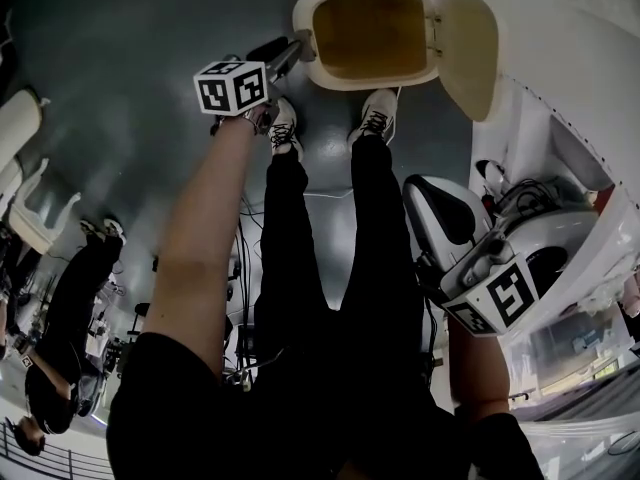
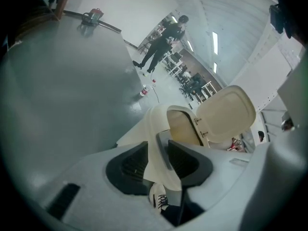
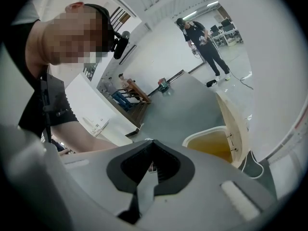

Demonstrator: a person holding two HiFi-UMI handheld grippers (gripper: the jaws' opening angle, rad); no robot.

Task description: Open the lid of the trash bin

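the trash bin (image 1: pixel 303 18) stands on the grey floor (image 1: pixel 150 28) at the far side, just beyond the person's shoes (image 1: pixel 283 128). its lid (image 1: pixel 470 43) is already swung over to the right on its hinges, and the yellowish inside lies bare. by my reading the opening itself is done, and what remains is to leave it that way.

to do that well, check that the lid leans back past its hinges, so that it will not drop when let alone. then draw the left gripper (image 1: pixel 296 53) straight back off the rim. do not drag sideways, since a light bin would likely slide or tip.

the left arm is stretched long, forward and down, so the left gripper reaches the bin's left rim. in the left gripper view its jaws (image 2: pixel 158 160) are spread, with the cream rim of the bin (image 2: pixel 154 124) lined up in the gap and the lid (image 2: pixel 226 114) beyond. i cannot tell whether the pads touch the rim.

the right arm is bent and held close at the near right. the right gripper (image 1: pixel 430 213) is well apart from the bin. its jaws (image 3: pixel 151 165) are pressed together on nothing and aim toward the bin (image 3: pixel 192 141) and lid (image 3: pixel 236 124).
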